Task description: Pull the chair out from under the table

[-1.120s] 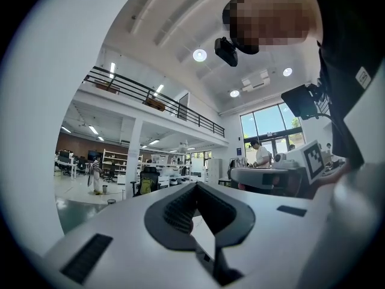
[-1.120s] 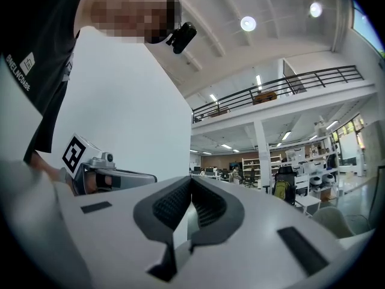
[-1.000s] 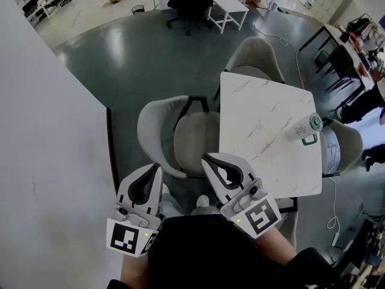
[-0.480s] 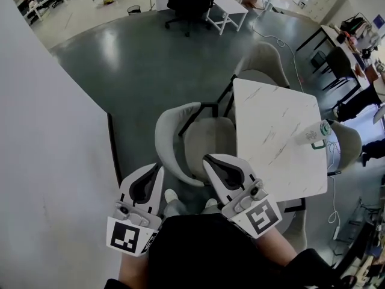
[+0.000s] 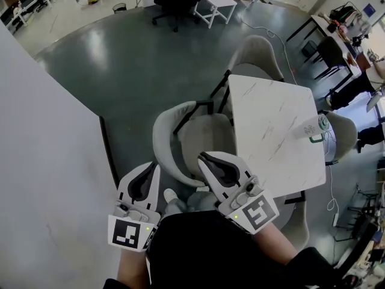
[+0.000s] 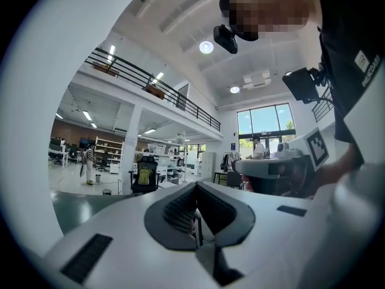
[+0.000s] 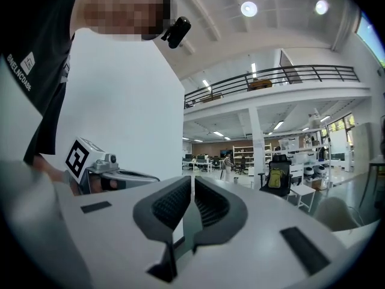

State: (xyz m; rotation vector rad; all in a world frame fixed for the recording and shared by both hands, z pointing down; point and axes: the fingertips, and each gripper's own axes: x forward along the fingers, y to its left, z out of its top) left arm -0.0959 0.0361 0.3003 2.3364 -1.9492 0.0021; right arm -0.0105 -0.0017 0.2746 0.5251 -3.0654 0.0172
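Both grippers, the left gripper (image 5: pixel 153 167) and the right gripper (image 5: pixel 204 157), are pressed together and empty, low in the frame. The chair (image 5: pixel 165 137) sits at centre, just beside the table (image 5: pixel 271 131). I think closed jaws may slip off its backrest, and a jolt could topple the bottle (image 5: pixel 311 129).

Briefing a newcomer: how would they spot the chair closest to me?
Find the square white marble-top table, ringed by pale shell chairs. The chair stands at its left edge in the head view, the only one with most of its seat untucked.
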